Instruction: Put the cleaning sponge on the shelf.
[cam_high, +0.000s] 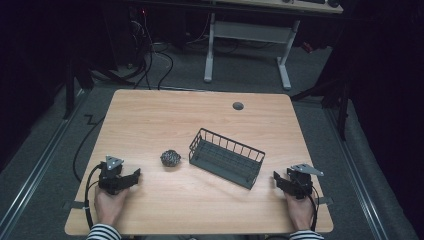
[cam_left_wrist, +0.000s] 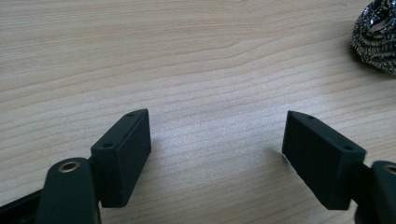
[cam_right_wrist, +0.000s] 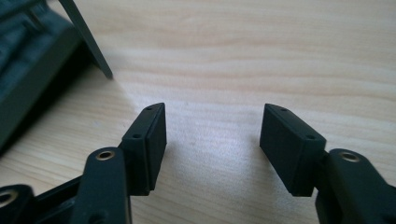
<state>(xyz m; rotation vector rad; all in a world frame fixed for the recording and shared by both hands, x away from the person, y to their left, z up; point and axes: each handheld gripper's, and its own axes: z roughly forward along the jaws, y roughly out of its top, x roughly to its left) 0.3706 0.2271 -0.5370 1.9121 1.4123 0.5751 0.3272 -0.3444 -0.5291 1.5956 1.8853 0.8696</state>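
A dark wire basket (cam_high: 226, 157) lies in the middle of the wooden table (cam_high: 200, 120), and a steel scouring ball (cam_high: 170, 158) sits just left of it. My left gripper (cam_high: 135, 175) rests low at the front left, open, with bare wood between its jaws; the scouring ball (cam_left_wrist: 376, 39) shows at the top right of the left gripper view. At the front right, my right gripper (cam_high: 276, 178) is open and empty close to the table, with the basket (cam_right_wrist: 32, 65) at the upper left of the right gripper view.
A round grommet (cam_high: 238, 105) is set into the table near its far edge. Beyond the table stand a white desk frame (cam_high: 247, 45) and loose cables (cam_high: 155, 65) on the floor. Striped sleeves (cam_high: 102, 232) come in at the front edge.
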